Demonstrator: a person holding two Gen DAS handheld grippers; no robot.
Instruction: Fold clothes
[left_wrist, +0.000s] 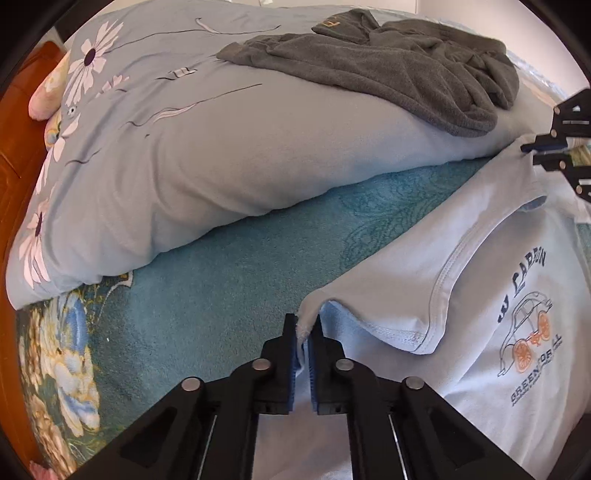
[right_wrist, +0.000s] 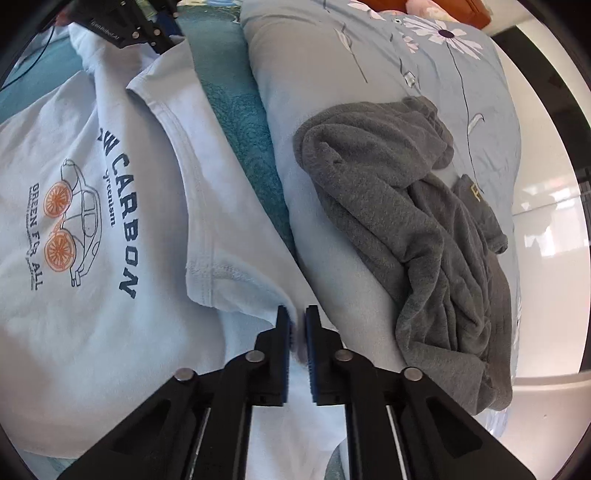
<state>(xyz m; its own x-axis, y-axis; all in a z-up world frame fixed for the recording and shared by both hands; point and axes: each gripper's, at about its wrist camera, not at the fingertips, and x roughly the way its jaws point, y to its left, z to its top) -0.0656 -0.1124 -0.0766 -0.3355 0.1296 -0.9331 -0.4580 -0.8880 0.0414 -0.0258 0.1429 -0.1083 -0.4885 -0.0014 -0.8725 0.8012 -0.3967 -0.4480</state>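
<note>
A pale blue T-shirt (left_wrist: 491, 280) with a car print and "CARBON" lettering lies on the teal bedspread; it also shows in the right wrist view (right_wrist: 92, 258). My left gripper (left_wrist: 303, 325) is shut on a corner of the shirt's edge beside the sleeve hem. My right gripper (right_wrist: 298, 317) is shut on the opposite corner of the same edge, and it shows at the right border of the left wrist view (left_wrist: 532, 153). The left gripper shows at the top left of the right wrist view (right_wrist: 162, 42). The shirt edge is lifted between both.
A light blue duvet (left_wrist: 192, 147) with flower print is bunched close behind the shirt. A crumpled dark grey garment (left_wrist: 399, 62) lies on it, also seen in the right wrist view (right_wrist: 424, 236). Teal bedspread (left_wrist: 229, 288) lies between. A wooden headboard (left_wrist: 14, 122) stands at left.
</note>
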